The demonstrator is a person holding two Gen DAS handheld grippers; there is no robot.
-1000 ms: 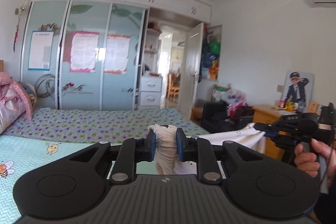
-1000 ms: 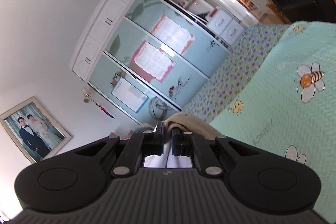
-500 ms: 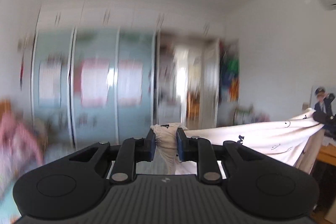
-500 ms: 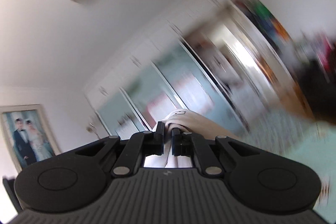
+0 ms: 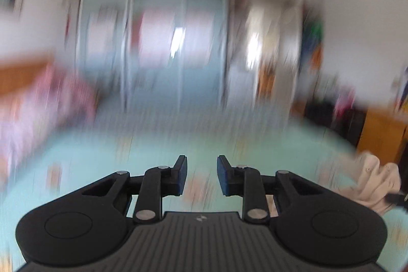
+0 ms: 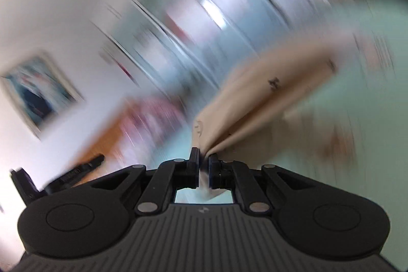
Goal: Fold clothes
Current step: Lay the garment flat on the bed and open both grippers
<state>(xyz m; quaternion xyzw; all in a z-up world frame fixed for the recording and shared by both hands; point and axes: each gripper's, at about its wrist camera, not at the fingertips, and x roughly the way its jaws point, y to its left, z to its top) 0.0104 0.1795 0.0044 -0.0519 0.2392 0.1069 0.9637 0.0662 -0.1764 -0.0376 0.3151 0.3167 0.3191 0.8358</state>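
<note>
The left gripper [image 5: 201, 175] gapes empty, while the right gripper [image 6: 203, 168] pinches a corner of the cream garment [image 6: 267, 98], trailing toward two o'clock over the mint bedspread [image 5: 255, 144] (all blurred). Folding looks barely begun.

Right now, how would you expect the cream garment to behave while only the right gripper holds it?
Probably floppy: the cream garment trails in loose folds from the right gripper. Likely light, since a pinched corner carries it. It bunches on the bed.
</note>
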